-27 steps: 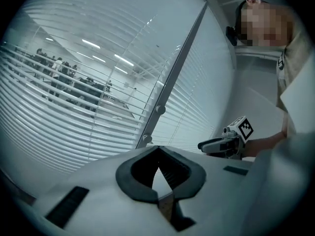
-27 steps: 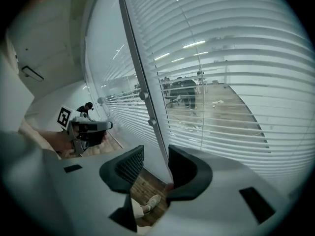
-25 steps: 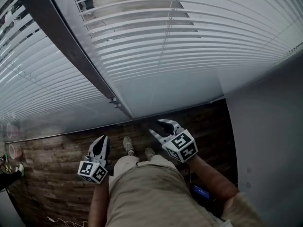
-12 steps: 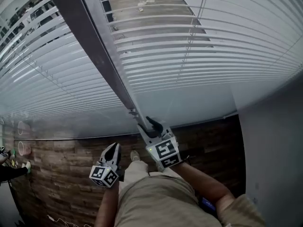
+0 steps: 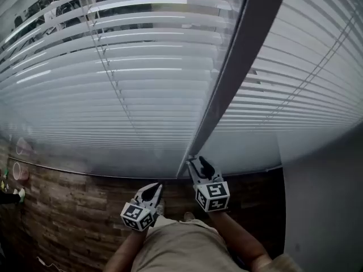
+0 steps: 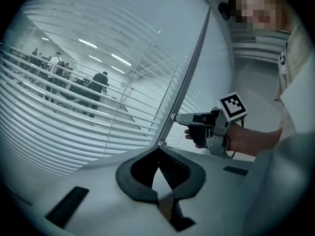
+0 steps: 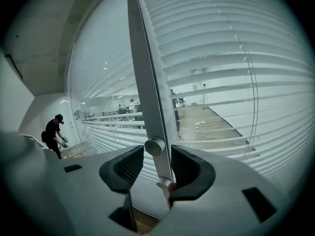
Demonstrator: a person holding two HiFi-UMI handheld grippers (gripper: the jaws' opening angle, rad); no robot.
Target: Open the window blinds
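The window blinds [image 5: 113, 84] hang across the glass on both sides of the grey mullion [image 5: 238, 67], with gaps showing between the upper slats. The mullion runs down to a wood floor [image 5: 62, 214]. To the right of the mullion a plain wall [image 5: 326, 208] stands close and leaves little room. To its left, glass and floor run on open. The person's right forearm [image 5: 241, 242] stretches forward towards the mullion's lower end. The right gripper [image 5: 197, 162] points at the mullion, roughly level, with its tips right at the post. Its jaws stand apart on either side of the mullion, framing a small round knob [image 7: 153, 145] on it. Only slim gaps show beside the pads, and neither pad visibly presses on anything. A second, smaller fitting [image 7: 164, 183] sits just below the knob. The left gripper [image 5: 154, 187] is held lower, left of the mullion's foot and clear of it, aimed at the glass. Its jaws are together at the tips with nothing between them.
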